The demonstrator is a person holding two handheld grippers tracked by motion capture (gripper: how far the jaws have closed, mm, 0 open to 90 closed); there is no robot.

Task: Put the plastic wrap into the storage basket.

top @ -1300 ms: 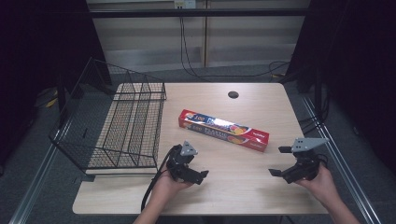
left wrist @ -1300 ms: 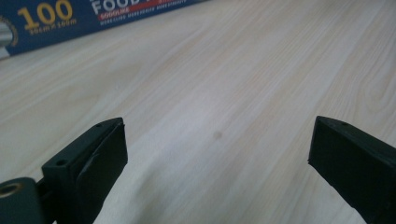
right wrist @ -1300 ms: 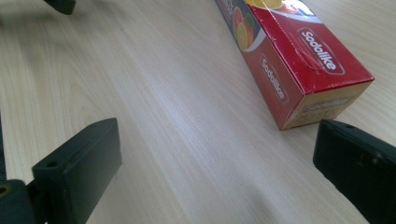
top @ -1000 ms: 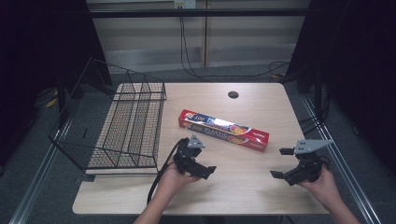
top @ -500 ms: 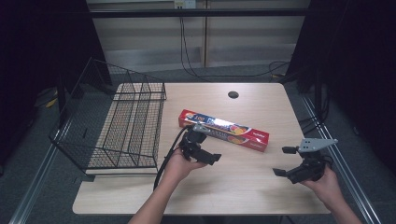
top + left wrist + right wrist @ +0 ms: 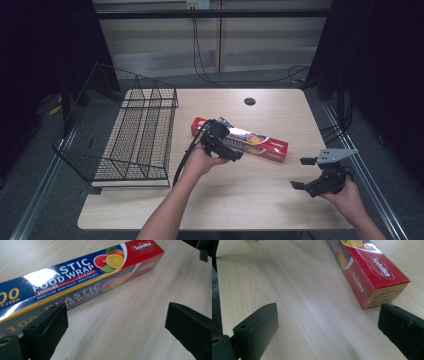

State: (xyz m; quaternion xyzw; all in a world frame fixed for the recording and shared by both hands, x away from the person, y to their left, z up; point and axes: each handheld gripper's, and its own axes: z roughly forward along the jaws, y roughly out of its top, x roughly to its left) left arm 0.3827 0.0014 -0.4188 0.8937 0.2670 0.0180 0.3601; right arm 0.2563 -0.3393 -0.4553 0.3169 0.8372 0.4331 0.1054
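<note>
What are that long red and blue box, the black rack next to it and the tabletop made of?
The box looks like glossy printed cardboard: light glares off its top and its end shows a folded flap. The rack seems to be thin metal wire with a black coating, an open see-through grid. The table shows pale wood grain, smooth and slightly shiny, probably laminate or veneer rather than solid wood; I cannot tell which.

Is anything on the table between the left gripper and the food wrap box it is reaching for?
Nothing visible. The left gripper, jaws open, is right at the plastic food wrap box, with bare table between its jaws. The wire rack stands off to the side.
</note>
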